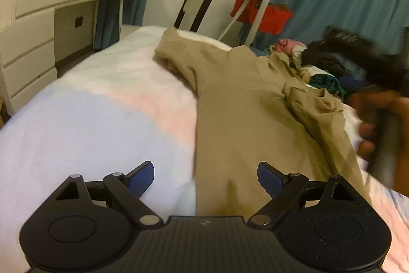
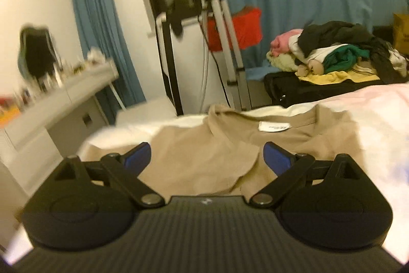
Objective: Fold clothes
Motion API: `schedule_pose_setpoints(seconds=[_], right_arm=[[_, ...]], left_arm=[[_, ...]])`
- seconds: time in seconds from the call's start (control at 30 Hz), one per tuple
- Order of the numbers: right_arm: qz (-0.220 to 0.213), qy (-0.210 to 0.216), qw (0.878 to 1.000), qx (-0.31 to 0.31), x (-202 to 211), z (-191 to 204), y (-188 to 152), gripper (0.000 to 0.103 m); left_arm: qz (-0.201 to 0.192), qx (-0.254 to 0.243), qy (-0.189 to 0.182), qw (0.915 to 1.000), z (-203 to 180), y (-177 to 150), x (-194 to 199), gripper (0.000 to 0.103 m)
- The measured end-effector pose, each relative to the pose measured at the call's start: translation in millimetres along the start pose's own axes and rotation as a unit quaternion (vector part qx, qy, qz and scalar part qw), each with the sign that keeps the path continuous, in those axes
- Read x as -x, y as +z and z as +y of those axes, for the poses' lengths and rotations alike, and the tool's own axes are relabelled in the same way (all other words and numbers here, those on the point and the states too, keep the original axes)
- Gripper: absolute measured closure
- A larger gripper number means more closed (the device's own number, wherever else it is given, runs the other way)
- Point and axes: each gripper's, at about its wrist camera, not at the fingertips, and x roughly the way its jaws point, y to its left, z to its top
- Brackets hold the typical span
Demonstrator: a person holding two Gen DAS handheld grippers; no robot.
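A beige T-shirt (image 1: 237, 114) lies spread on the bed's pale pink and blue cover (image 1: 97, 114), one sleeve reaching toward the far edge. My left gripper (image 1: 205, 179) hovers open over the shirt's near hem with nothing between its blue pads (image 1: 143, 177). In the right wrist view the same beige T-shirt (image 2: 204, 152) shows its collar and a white label (image 2: 274, 126). My right gripper (image 2: 207, 159) stands open just above the shirt near a folded-over flap. A hand holding the other gripper (image 1: 378, 124) appears blurred at the right of the left wrist view.
A heap of mixed clothes (image 2: 337, 55) sits on a black case beyond the bed. A tripod (image 2: 225, 42) and a red bag (image 2: 240, 27) stand by the blue curtain. A white dresser (image 1: 38, 42) with clutter on top lines the left wall.
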Motion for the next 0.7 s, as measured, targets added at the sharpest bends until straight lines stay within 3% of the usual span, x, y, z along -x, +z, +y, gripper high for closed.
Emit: schedule_pose_setpoints(seconds=[0.1,0.23,0.33,0.43,0.57,0.63,0.7], right_arm=[[-0.012,0.017,1.000,0.005,64.7,0.2,8.8,0.007],[-0.032,0.048,0.998,-0.012,175.2,-12.3,-8.6,0.007],[-0.043,0.051,0.997,-0.038,236.4,-30.9,-27.9,0.007],[-0.048,0.047,0.995,-0.067,280.1,-49.6,-42.9,0.007],[-0.073,0.044,0.993,-0.081,311.0,-75.4,-50.9,0.007],[-0.073,0.039,0.991,-0.105,311.4,-92.9,-53.2,0.007],[-0.074,0.031,0.987,-0.141,308.0,-114.6,-58.1,0.007]], left_arm=[[-0.011,-0.020,-0.005,0.9997,-13.4,-6.2,13.9,0.013],[-0.004,-0.059,-0.030,0.9978,-41.3,-23.6,35.3,0.014],[0.016,-0.093,-0.069,0.9931,-62.7,-39.9,50.5,0.014],[0.051,-0.086,-0.130,0.9865,-77.8,-55.9,63.9,0.015],[0.096,-0.043,-0.218,0.9702,-95.7,-74.8,67.6,0.015],[0.130,-0.018,-0.255,0.9578,-106.1,-85.6,60.1,0.018],[0.170,0.011,-0.291,0.9414,-116.3,-98.5,49.4,0.028]])
